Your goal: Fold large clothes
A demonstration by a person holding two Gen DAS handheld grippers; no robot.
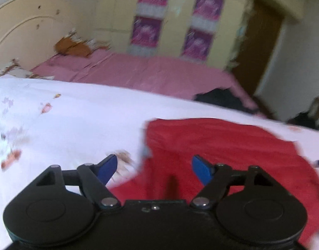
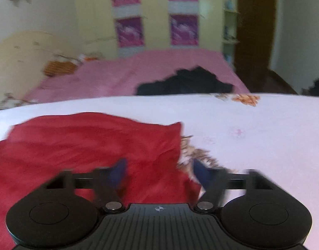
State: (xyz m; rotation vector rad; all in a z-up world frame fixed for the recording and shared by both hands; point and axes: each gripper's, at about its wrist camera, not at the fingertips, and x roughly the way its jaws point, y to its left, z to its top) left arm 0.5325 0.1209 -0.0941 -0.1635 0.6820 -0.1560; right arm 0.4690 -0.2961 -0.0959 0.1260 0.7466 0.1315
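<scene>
A red garment [image 1: 232, 152] lies spread on the white flowered bedsheet [image 1: 76, 120]. In the left wrist view it fills the lower right, and my left gripper [image 1: 154, 166] hovers over its left edge, open, with nothing pressed between the blue fingertips [image 1: 107, 167]. In the right wrist view the red garment [image 2: 92, 148] fills the lower left. My right gripper [image 2: 158, 171] stands open above its right edge, its blue fingertips [image 2: 201, 173] blurred, with cloth beneath them but none gripped.
A pink sheet [image 1: 151, 73] covers the far part of the bed, with a dark pile of clothing [image 2: 186, 82] on it and an orange item [image 1: 73, 46] near the cream headboard [image 1: 24, 31]. A wardrobe [image 1: 176, 16] and a brown door [image 2: 255, 25] stand behind.
</scene>
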